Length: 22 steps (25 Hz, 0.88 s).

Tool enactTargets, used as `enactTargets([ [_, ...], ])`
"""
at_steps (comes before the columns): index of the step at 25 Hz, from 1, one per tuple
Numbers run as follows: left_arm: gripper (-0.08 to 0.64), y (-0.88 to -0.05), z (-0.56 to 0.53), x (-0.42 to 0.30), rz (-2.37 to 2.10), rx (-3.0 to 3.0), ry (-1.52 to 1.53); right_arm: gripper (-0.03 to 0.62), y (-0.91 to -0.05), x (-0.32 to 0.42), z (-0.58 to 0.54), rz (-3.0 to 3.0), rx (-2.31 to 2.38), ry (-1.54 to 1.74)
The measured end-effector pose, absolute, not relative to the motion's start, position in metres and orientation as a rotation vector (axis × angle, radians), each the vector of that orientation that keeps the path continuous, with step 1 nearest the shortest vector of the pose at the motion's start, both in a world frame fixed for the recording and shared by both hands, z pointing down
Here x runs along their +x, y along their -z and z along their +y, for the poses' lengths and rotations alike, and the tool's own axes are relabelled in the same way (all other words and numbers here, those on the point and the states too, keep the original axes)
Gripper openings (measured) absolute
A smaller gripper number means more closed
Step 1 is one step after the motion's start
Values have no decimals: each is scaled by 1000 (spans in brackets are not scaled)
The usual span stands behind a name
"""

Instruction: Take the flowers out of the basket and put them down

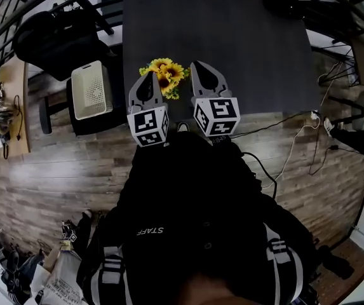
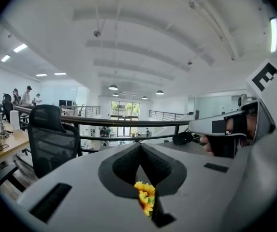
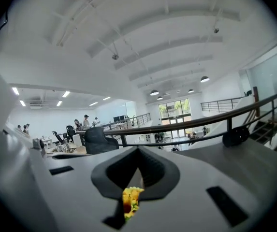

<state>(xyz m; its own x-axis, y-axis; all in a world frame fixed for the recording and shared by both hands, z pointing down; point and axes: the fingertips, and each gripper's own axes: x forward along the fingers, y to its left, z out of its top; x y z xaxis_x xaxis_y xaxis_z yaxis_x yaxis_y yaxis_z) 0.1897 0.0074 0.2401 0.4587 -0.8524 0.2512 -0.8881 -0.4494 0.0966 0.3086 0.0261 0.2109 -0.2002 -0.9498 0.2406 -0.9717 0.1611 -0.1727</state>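
A bunch of yellow sunflowers sits at the near edge of the dark table, between my two grippers. No basket around them shows in any view. My left gripper is just left of the flowers with its jaws meeting at the tips. My right gripper is just right of them, its jaws also together. In the left gripper view the shut jaws point up and away, and the flowers peek through the gap below them. The right gripper view shows shut jaws with the flowers beneath.
A white perforated box stands off the table's left side by a black office chair. Cables trail over the wooden floor at the right. A wooden desk with clutter lies far left. A railing runs behind the table.
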Motion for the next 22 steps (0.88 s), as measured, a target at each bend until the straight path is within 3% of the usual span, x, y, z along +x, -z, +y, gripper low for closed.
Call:
enactTargets([
  [8,2,-192,-6,178,-1496,2545,-188,14,-180,290,25,-2362,1935,-319],
  [22,2,-177,-15,174,-1501,2598,-161,14,-157,281,19,-2390,1950,-209],
])
